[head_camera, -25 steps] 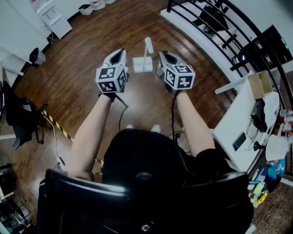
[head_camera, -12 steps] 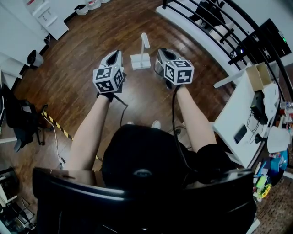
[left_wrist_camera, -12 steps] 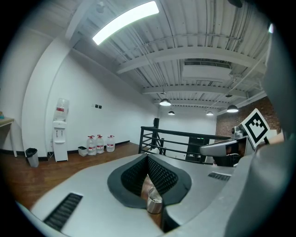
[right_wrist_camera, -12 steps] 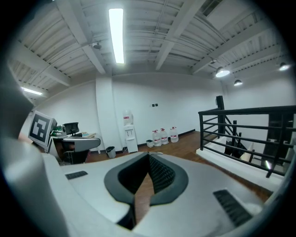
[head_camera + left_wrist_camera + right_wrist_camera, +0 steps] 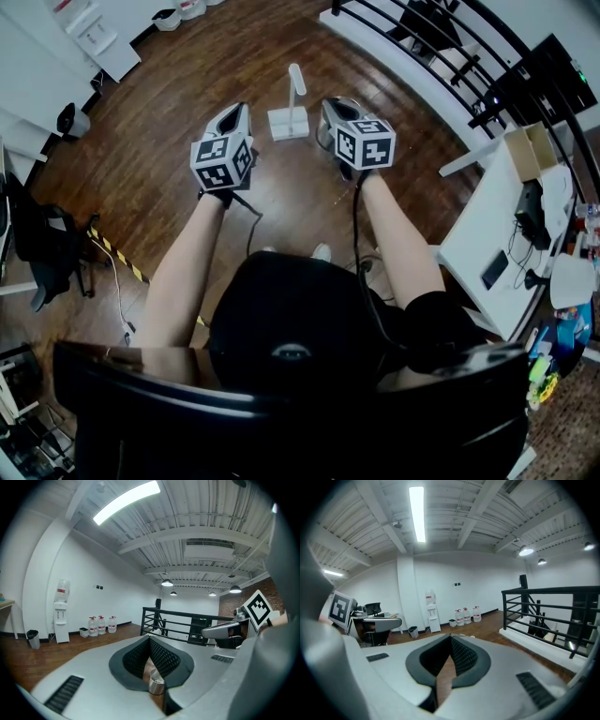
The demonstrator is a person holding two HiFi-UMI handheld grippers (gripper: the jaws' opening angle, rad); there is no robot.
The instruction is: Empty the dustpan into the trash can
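A white dustpan [image 5: 289, 125] stands on the wooden floor with its handle [image 5: 297, 81] upright, ahead of both grippers and between them. My left gripper [image 5: 234, 112] is shut and empty, left of the pan. My right gripper [image 5: 335, 103] is shut and empty too, just right of it. In the left gripper view the jaws [image 5: 149, 639] are closed, and a small silver cylinder [image 5: 156, 686] on the floor shows through the gap below them. The right gripper view shows closed jaws [image 5: 451, 638] with only floor behind. A small black bin [image 5: 33, 638] stands by the far wall.
A black railing [image 5: 450, 47] runs along the upper right. A white desk [image 5: 487, 248] with clutter stands at the right. A black office chair [image 5: 37, 234] and a yellow-black striped strip [image 5: 112, 253] lie at the left. A water dispenser [image 5: 61, 613] and bottles [image 5: 101, 625] line the wall.
The head view has shifted a little, so the dustpan sits slightly higher in the picture. Both grippers stay shut and nearly in place.
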